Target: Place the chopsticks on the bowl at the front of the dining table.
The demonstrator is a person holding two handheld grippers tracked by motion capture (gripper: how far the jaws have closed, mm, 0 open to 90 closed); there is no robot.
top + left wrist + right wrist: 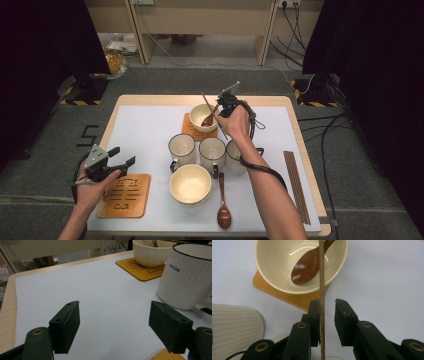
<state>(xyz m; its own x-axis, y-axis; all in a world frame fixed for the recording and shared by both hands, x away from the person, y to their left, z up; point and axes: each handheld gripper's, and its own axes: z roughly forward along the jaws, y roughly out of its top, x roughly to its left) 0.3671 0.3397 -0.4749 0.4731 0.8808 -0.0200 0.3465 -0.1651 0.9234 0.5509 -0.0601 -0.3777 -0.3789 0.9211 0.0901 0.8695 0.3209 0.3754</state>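
A cream bowl with a brown wooden spoon in it stands on a wooden coaster at the back centre of the white mat. My right gripper hovers just right of that bowl. A thin wooden chopstick runs between its jaws and over the bowl; it lies against one jaw, with a gap to the other. My left gripper is wide open and empty, low over the mat at the front left.
Three white ribbed mugs stand in a row mid-table. In front of them are a second cream bowl and a second wooden spoon. Another coaster lies front left. Several chopsticks lie along the right edge.
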